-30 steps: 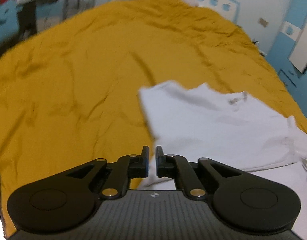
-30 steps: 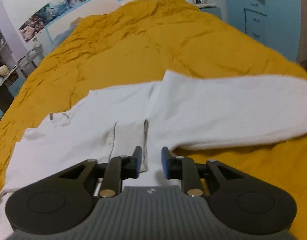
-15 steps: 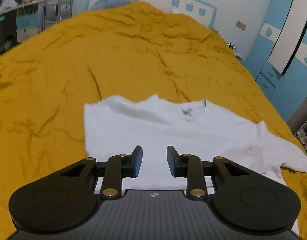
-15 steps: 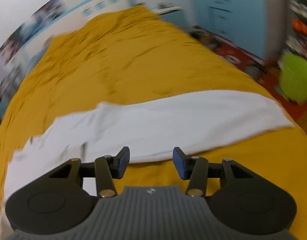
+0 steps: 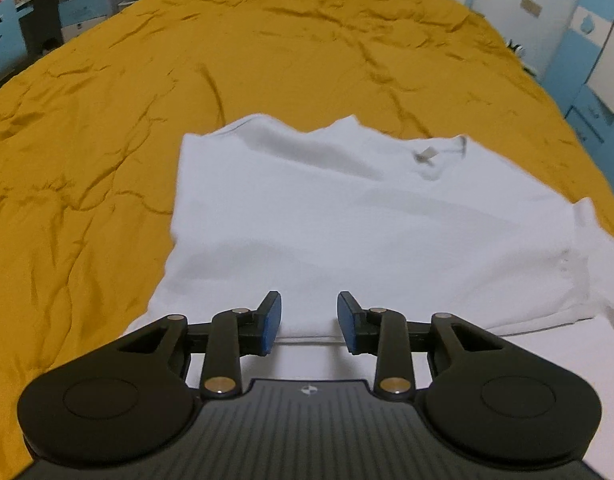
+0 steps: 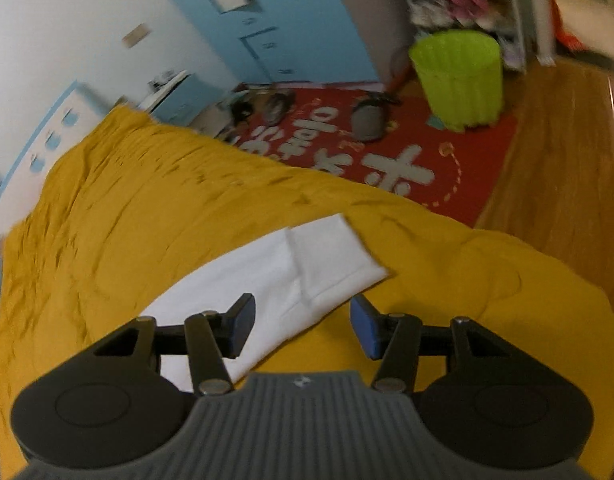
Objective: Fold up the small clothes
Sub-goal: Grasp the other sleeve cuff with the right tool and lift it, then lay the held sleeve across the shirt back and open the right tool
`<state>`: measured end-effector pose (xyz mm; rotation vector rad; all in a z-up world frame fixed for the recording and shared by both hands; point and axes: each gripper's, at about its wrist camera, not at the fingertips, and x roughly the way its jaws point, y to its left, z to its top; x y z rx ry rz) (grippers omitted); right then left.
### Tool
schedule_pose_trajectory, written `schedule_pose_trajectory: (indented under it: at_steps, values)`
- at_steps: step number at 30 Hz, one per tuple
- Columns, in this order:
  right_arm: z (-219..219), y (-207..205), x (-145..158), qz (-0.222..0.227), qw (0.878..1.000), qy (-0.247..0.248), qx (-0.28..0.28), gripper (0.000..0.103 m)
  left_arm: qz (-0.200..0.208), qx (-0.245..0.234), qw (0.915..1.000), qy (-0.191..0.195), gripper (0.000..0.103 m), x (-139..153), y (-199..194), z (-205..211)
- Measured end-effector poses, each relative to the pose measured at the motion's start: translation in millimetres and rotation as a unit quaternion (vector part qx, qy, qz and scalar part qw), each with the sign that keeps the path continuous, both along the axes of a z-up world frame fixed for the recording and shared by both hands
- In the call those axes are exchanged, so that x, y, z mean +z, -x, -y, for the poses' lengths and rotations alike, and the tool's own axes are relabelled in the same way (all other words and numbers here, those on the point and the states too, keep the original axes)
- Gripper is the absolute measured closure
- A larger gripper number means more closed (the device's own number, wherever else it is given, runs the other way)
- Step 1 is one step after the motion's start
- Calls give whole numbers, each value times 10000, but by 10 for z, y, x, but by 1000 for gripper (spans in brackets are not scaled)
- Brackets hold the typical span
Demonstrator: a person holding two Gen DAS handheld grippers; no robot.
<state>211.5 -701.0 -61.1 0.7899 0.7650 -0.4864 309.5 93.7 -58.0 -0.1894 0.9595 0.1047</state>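
Note:
A white T-shirt [image 5: 367, 224] lies on the mustard-yellow bedspread [image 5: 107, 128], its left side folded over the body, collar and label at the far end. My left gripper [image 5: 309, 324] is open and empty, just above a folded edge of the shirt near me. In the right wrist view a long white part of the shirt with a hemmed end [image 6: 307, 272] stretches toward the bed's edge. My right gripper [image 6: 301, 326] is open and empty above that part, close to its end.
The bedspread [image 6: 147, 200] ends at the bed's right edge. Beyond it are a red rug [image 6: 387, 152], a green bin [image 6: 459, 76], shoes, a wooden floor and blue cabinets [image 6: 267, 20]. A desk and chair [image 5: 47, 12] stand far left.
Both grippers have opened wide from nearly shut. The left has moved in over the shirt. The right has swung right, from the shirt's middle to its end near the bed's edge.

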Motion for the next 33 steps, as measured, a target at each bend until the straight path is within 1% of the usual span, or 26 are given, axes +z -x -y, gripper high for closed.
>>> schedule_pose_trajectory:
  at_steps: [2, 7, 8, 10, 12, 13, 14, 17, 20, 23, 25, 27, 29, 33]
  values:
    - [120, -85, -126, -39, 9999, -124, -109, 53, -55, 53, 10000, -45, 64, -24, -5, 5]
    - [302, -264, -412, -332, 9982, -335, -375, 55, -154, 71, 9997, -179, 64, -66, -20, 60]
    - [315, -293, -445, -352, 9980, -351, -403, 57, -167, 67, 9996, -196, 64, -70, -22, 70]
    - [301, -353, -463, -424, 9979, -243, -413, 83, -188, 59, 9995, -246, 64, -73, -36, 82]
    - [255, -393, -399, -505, 9980, 19, -381, 95, -167, 45, 9995, -270, 64, -56, -34, 79]
    - [219, -405, -332, -485, 9981, 154, -339, 97, -142, 29, 9995, -265, 64, -41, -33, 70]
    - [201, -421, -287, -459, 9981, 274, -308, 97, -110, 13, 9996, -258, 64, -23, -28, 54]
    - [-29, -459, 76, -254, 9959, 863, -69, 98, -3, -10, 9997, -240, 64, 57, 1, -6]
    - [-379, -516, 525, 147, 9932, 1096, 372, 99, 139, 42, 9996, -240, 64, 160, 39, -90]
    - [-888, -638, 1091, 640, 9852, 1311, 901, 99, 427, 116, 9982, -402, 64, 269, 109, -144]
    - [-1297, -739, 1506, 1082, 9752, 1420, 1307, 99, 551, 58, 9974, -457, 64, 331, 155, -170]
    - [-1716, -835, 1899, 1454, 9629, 1487, 1718, 99, 638, 27, 9973, -375, 64, 387, 195, -227]
    - [-2201, -950, 2257, 1794, 9482, 1452, 2182, 99, 766, 9, 9968, -247, 64, 455, 249, -304]
    - [-3146, -1116, 2730, 2266, 9211, 1289, 2893, 99, 978, 55, 9952, 54, 64, 565, 354, -504]
